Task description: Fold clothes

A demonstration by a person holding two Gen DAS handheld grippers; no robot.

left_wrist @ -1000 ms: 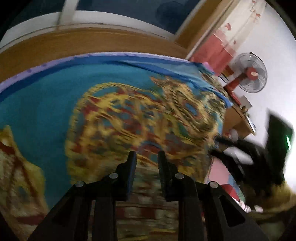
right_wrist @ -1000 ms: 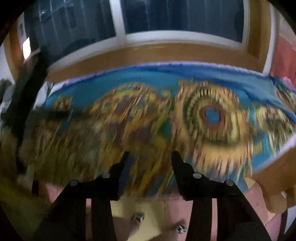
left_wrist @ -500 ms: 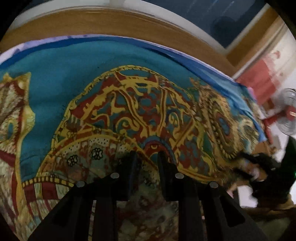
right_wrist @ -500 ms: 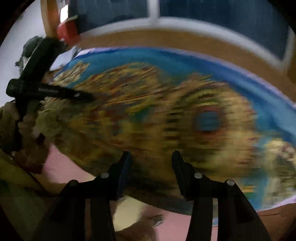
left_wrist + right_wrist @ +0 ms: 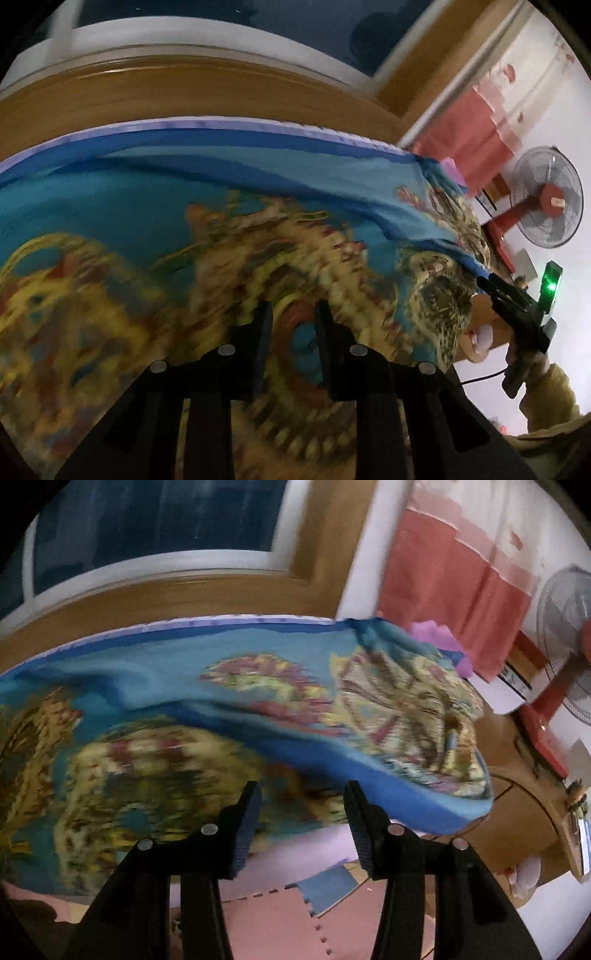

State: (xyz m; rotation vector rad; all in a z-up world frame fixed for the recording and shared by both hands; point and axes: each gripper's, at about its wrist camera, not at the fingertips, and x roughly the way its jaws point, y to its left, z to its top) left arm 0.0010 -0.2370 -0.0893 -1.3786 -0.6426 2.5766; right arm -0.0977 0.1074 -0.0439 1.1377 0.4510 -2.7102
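I am holding both claws apart, gripping nothing. Cloth (image 5: 258, 701) is spreading lengthwise nine-to-three; its raised corner (image 5: 454, 775) is lying at two o'clock of the right claw (image 5: 301, 812), nearer than the left claw (image 5: 291, 332).

No lettering can be read. The red hub of the fan (image 5: 558, 201) carries a small pale label, and a white box (image 5: 511, 681) beside the fan's red stand shows dark print, both too blurred.

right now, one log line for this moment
stage: fold begun | cloth: right end doubled over | left gripper: open, empty | right gripper: open, empty | views blurred
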